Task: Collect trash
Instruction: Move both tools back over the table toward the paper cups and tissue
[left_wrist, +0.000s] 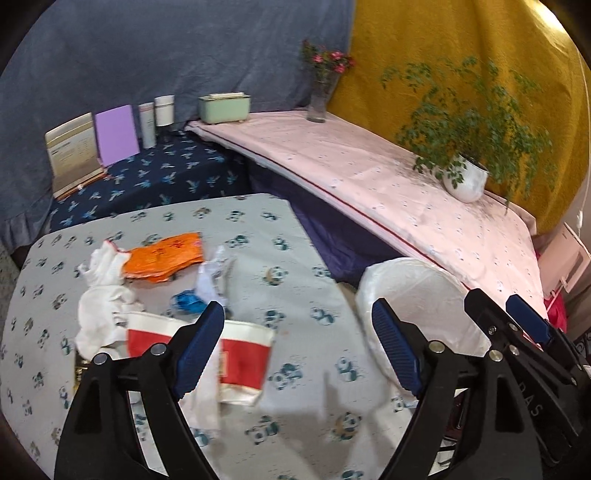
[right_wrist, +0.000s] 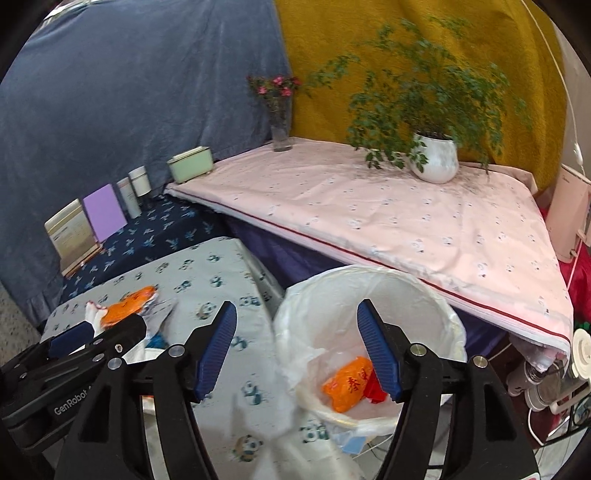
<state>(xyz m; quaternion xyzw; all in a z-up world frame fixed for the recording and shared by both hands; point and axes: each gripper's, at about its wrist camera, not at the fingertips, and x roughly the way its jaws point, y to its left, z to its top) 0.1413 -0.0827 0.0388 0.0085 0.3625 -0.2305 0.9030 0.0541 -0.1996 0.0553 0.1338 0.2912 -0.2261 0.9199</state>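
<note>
A low table with a panda-print cloth (left_wrist: 306, 413) carries trash: an orange wrapper (left_wrist: 166, 260), crumpled white tissues (left_wrist: 99, 299), a red-and-white paper cup on its side (left_wrist: 243, 360) and a blue scrap (left_wrist: 188, 301). My left gripper (left_wrist: 299, 350) is open and empty, above the table just right of the cup. A bin lined with a white bag (right_wrist: 436, 295) stands at the table's right edge; an orange wrapper (right_wrist: 347, 384) and a red scrap lie inside. My right gripper (right_wrist: 297, 350) is open and empty over the bin's near rim. It also shows in the left wrist view (left_wrist: 506, 321).
A pink-covered table (right_wrist: 369, 214) behind the bin holds a potted fern (right_wrist: 436, 158) and a flower vase (right_wrist: 280, 125). A dark blue surface (left_wrist: 166, 173) at back left holds a purple book, cylinders and a green box (left_wrist: 223, 107). A white appliance (right_wrist: 569, 218) stands at far right.
</note>
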